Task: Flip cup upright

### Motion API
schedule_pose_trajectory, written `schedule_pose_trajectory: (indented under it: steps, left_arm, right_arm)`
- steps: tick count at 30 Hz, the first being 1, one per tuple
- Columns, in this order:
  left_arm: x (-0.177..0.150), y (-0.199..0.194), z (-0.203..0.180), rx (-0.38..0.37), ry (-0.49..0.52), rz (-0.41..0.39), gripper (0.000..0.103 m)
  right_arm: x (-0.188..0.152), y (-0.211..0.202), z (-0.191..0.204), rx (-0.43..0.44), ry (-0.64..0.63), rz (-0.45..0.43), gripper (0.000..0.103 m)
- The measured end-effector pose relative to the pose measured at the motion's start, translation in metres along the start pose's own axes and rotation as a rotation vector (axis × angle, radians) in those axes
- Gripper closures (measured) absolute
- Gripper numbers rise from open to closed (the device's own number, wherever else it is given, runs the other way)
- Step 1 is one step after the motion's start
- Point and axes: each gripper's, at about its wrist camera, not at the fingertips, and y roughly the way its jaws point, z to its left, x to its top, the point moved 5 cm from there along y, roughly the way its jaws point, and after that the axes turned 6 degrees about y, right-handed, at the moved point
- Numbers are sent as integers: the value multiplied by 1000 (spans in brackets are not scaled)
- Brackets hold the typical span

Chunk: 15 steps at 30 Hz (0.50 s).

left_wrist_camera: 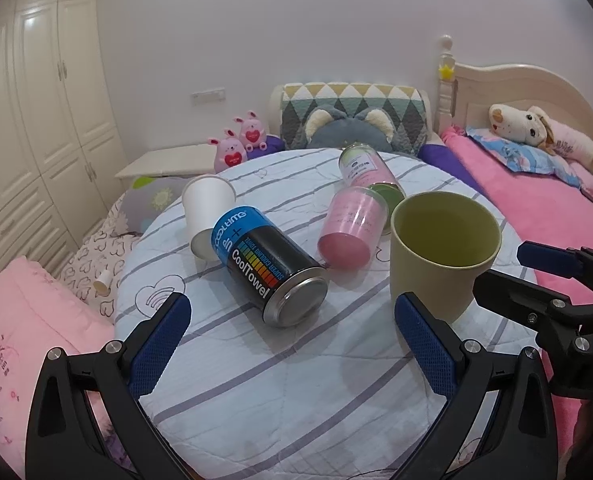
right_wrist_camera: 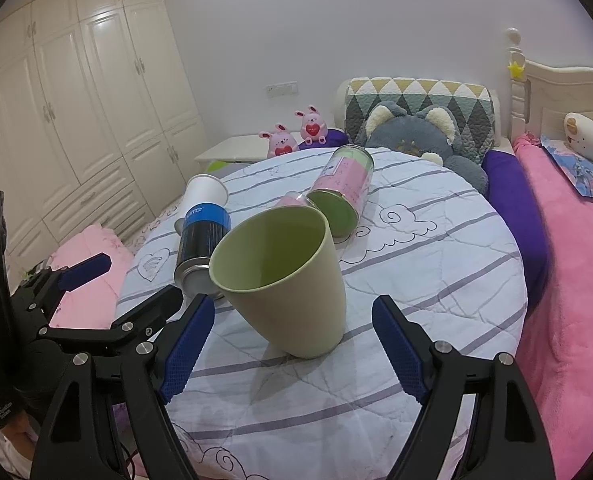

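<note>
A light green cup (left_wrist_camera: 440, 248) stands mouth-up on the round table with a striped quilted cover (left_wrist_camera: 296, 380); it also shows in the right wrist view (right_wrist_camera: 288, 284), looking tilted there. My left gripper (left_wrist_camera: 292, 320) is open and empty, with the cup just beyond its right finger. My right gripper (right_wrist_camera: 292, 320) is open, its fingers on either side of the cup's base and apart from it. The right gripper shows in the left wrist view (left_wrist_camera: 536, 280) at the right. The left gripper shows in the right wrist view (right_wrist_camera: 108, 284) at the left.
A black and blue CoolTowel can (left_wrist_camera: 268, 268) lies on its side at the table's middle. A white paper cup (left_wrist_camera: 206, 212), a pink clear cup (left_wrist_camera: 352, 228) and a pink-green can (left_wrist_camera: 366, 172) lie on their sides behind. A pink bed (left_wrist_camera: 536, 208) is at right, a wardrobe (left_wrist_camera: 36, 112) at left.
</note>
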Motion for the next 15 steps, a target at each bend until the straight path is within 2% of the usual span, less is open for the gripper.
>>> schedule_pose_trajectory:
  steps: [6,12,15]
  left_arm:
    - [0,0,1,-7,-8,-16,0]
    - [2,-5,3,36,0,-62,0]
    - [2,-2,2,51,25,-50,0]
  right_arm:
    - [0,1,0,-2,-2,3,21]
    - [2,4,0,8,-2,9,21]
    - [4,8,1,9,-7,14,21]
